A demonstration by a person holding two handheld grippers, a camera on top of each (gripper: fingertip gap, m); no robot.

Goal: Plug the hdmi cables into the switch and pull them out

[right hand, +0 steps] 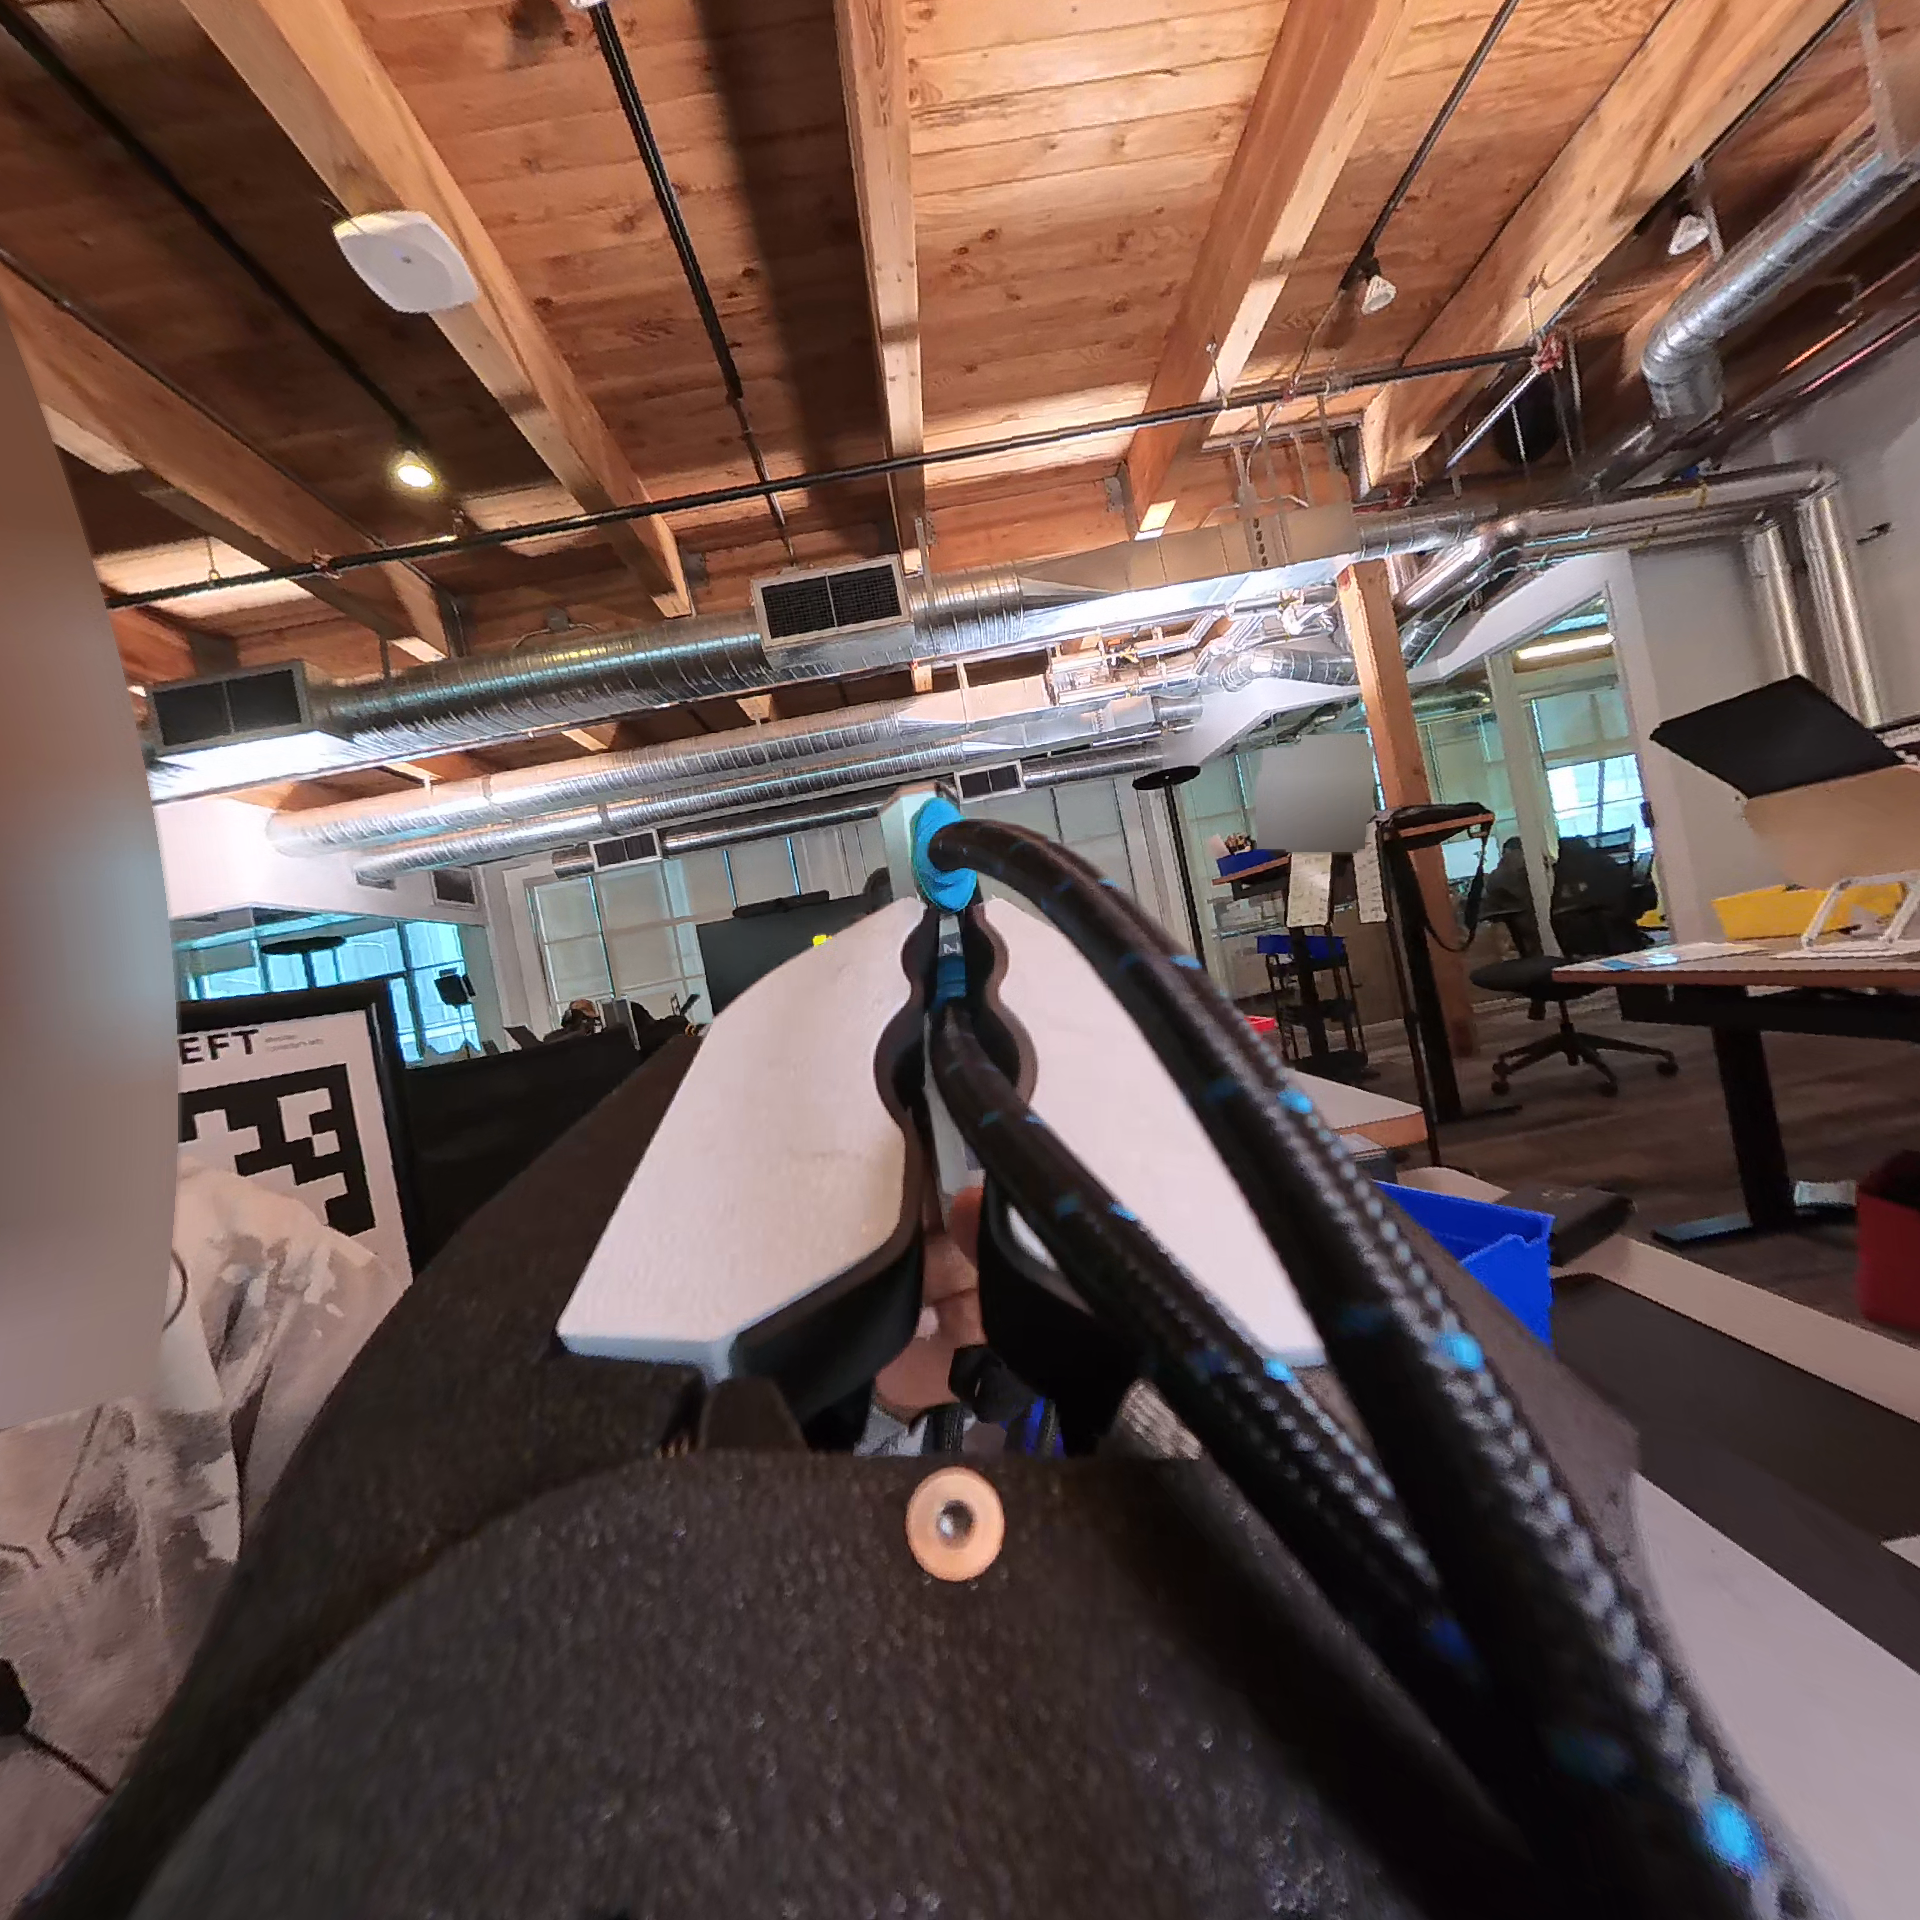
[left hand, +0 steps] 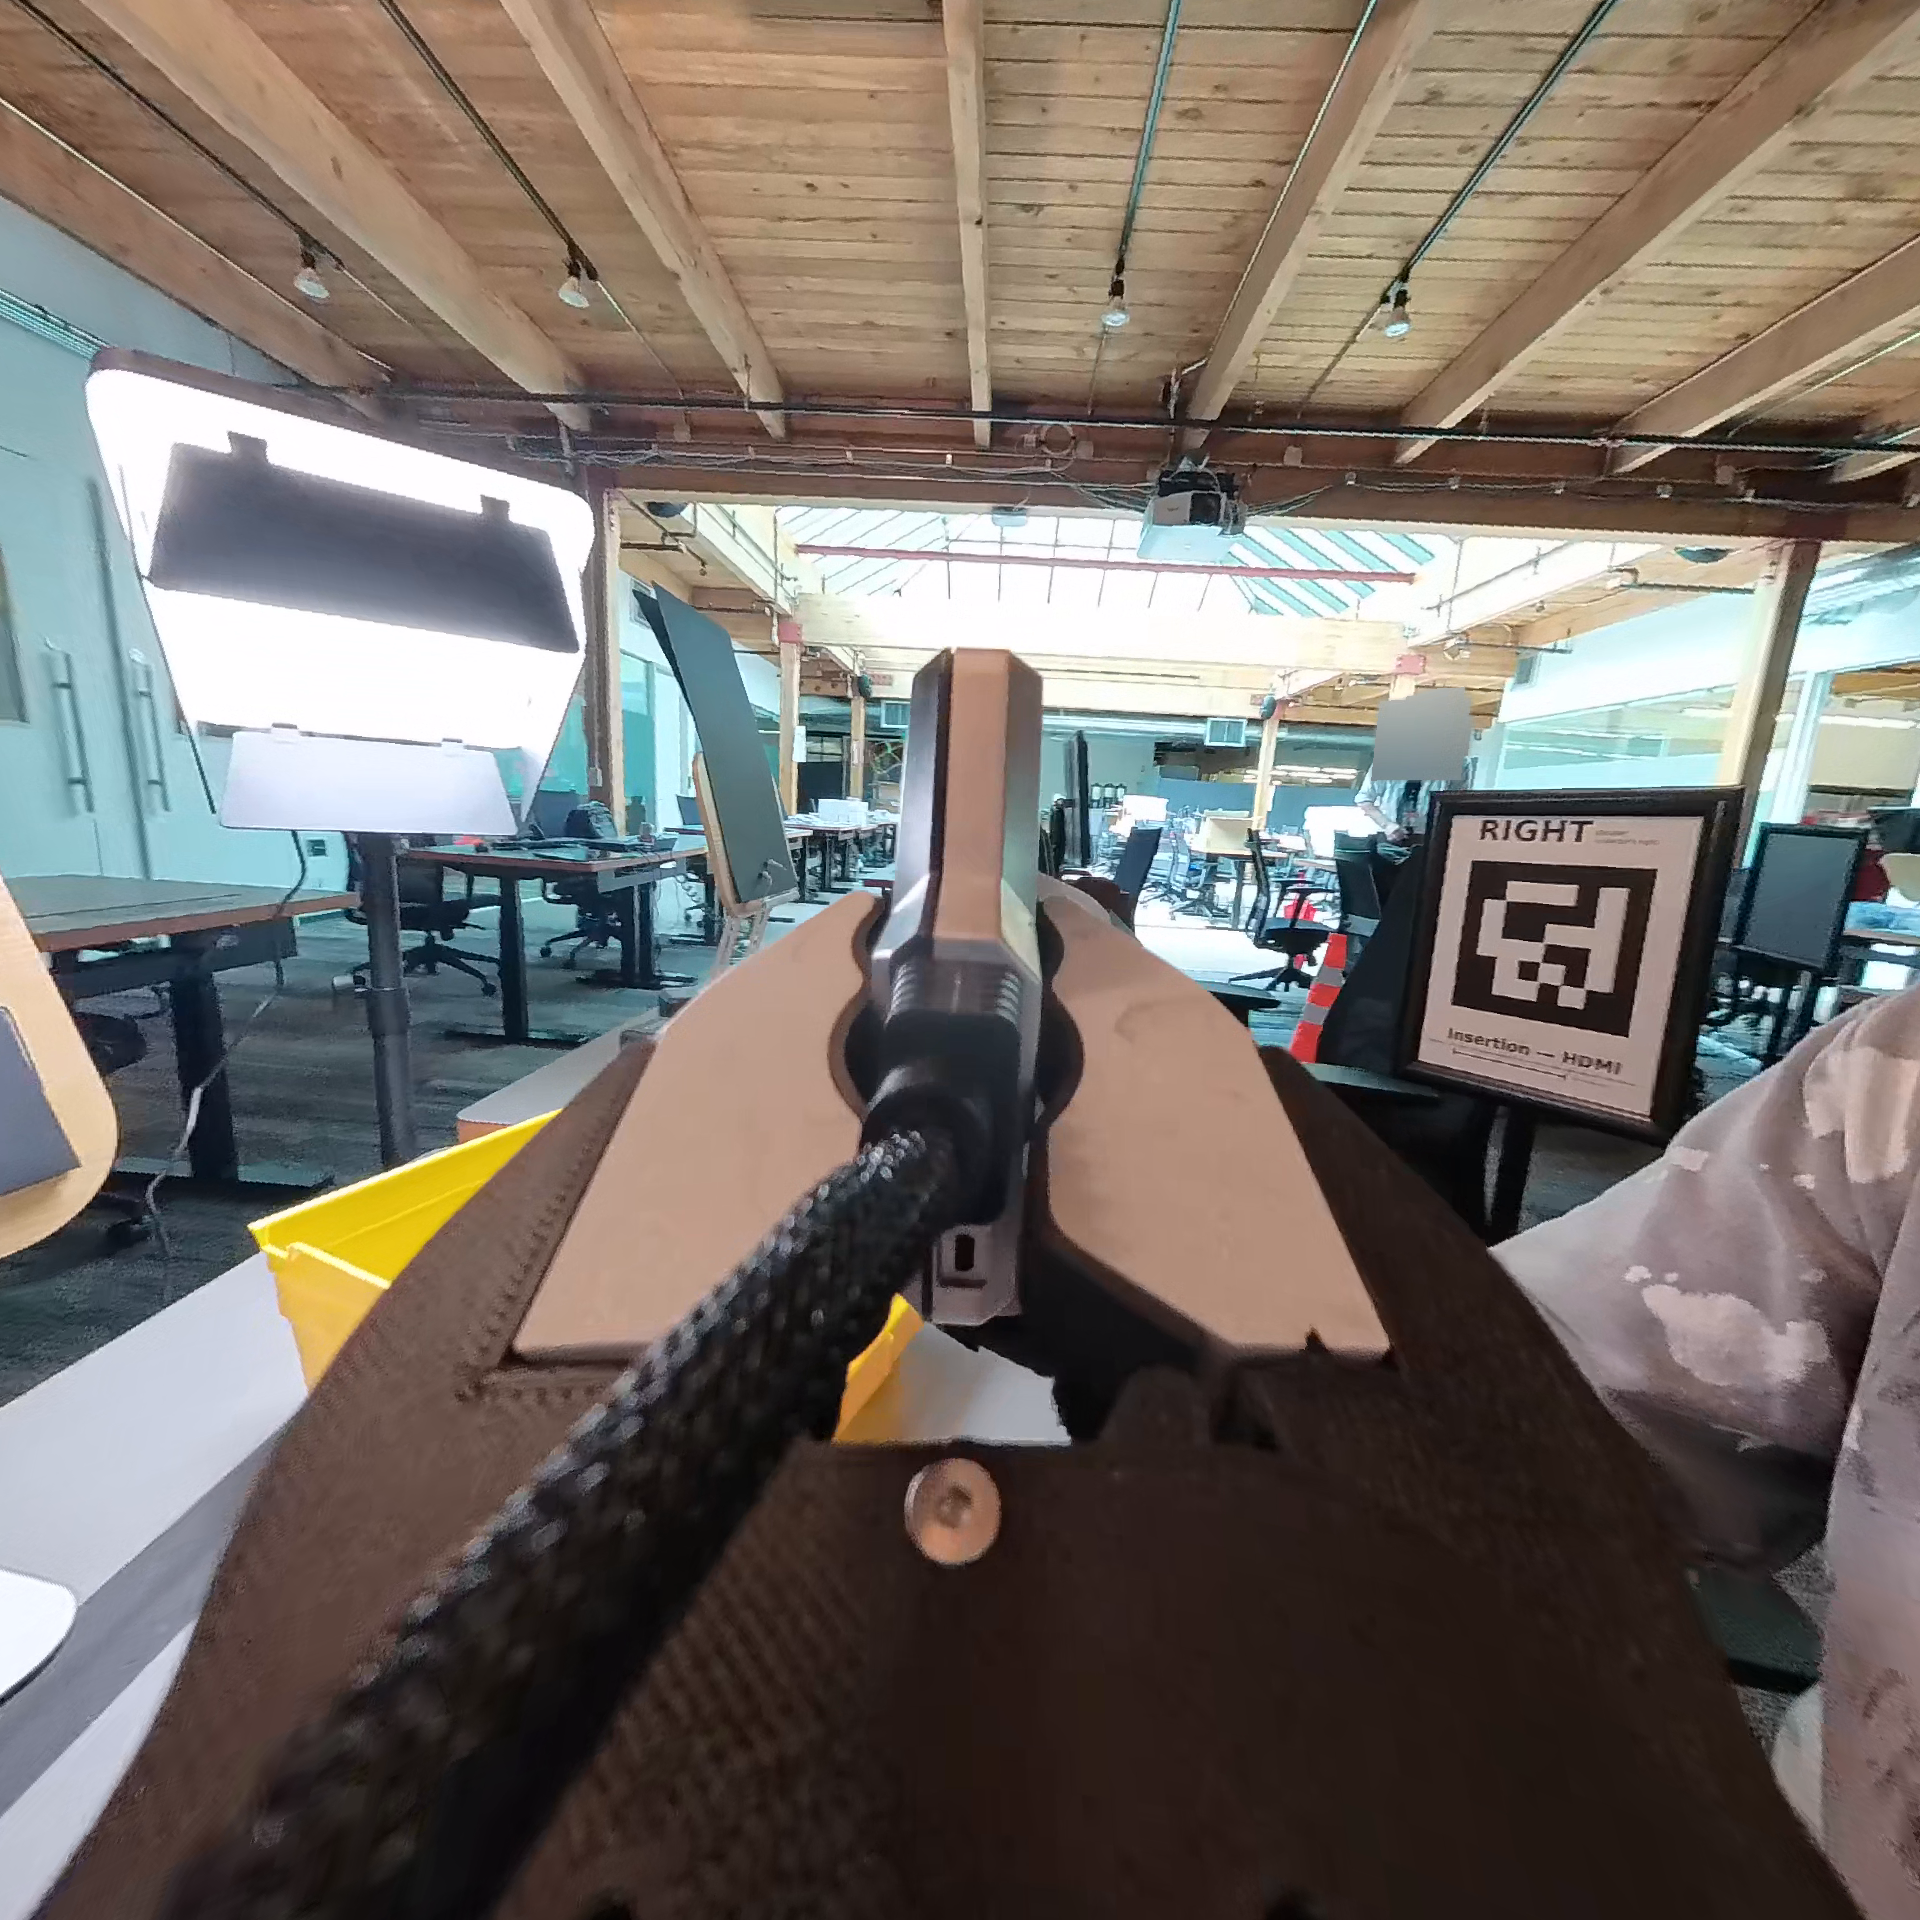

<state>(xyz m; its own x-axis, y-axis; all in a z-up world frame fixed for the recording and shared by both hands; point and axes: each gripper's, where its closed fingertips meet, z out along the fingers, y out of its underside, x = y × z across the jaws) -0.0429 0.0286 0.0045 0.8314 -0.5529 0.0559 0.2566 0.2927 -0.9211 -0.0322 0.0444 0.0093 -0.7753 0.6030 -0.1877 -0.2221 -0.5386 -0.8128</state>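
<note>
In the left wrist view my left gripper [left hand: 961, 914] is shut on a grey metal hdmi switch [left hand: 982, 790], held edge-on and pointing up and forward. A black plug [left hand: 951, 1023] sits against the switch's near side. Its black braided cable [left hand: 665, 1455] runs back toward the camera. In the right wrist view my right gripper [right hand: 951, 925] is shut on the plug [right hand: 951, 982] of a black-and-blue braided hdmi cable [right hand: 1299, 1247]. The blue strain relief [right hand: 940, 857] sticks out past the fingertips, and the cable loops back down on the right. Both grippers are raised off the table.
A yellow bin [left hand: 343, 1247] stands on the white table [left hand: 125, 1455] below left. A framed marker sign [left hand: 1558, 935] and a person's patterned sleeve [left hand: 1766, 1299] are at the right. The right wrist view shows a blue bin [right hand: 1486, 1247], another framed sign [right hand: 291, 1122] and office desks behind.
</note>
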